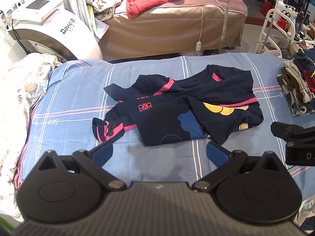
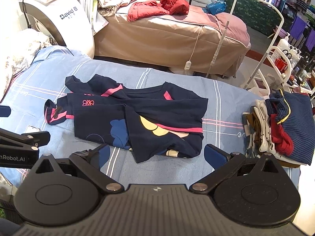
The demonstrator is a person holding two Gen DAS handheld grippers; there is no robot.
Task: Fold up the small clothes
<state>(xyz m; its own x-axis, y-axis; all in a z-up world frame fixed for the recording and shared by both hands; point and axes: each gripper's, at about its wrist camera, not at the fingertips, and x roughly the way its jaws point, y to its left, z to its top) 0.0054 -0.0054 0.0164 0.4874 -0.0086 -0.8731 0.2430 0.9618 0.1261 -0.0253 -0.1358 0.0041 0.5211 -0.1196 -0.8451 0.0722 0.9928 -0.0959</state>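
A small navy shirt (image 1: 177, 108) with pink trim and a cartoon print lies crumpled and partly folded over itself on the blue checked bed sheet (image 1: 69, 137). It also shows in the right wrist view (image 2: 137, 118). My left gripper (image 1: 159, 149) is open and empty, just short of the shirt's near edge. My right gripper (image 2: 155, 155) is open and empty, at the shirt's near right corner. The right gripper's body shows at the right edge of the left wrist view (image 1: 295, 141). The left gripper's body shows at the left edge of the right wrist view (image 2: 21, 145).
A stack of folded clothes (image 2: 279, 129) sits at the sheet's right end, also visible in the left wrist view (image 1: 299, 86). A floral quilt (image 1: 17, 98) lies to the left. Behind are a brown-covered bed (image 1: 173, 27), a white machine (image 1: 45, 19) and a white trolley (image 2: 283, 66).
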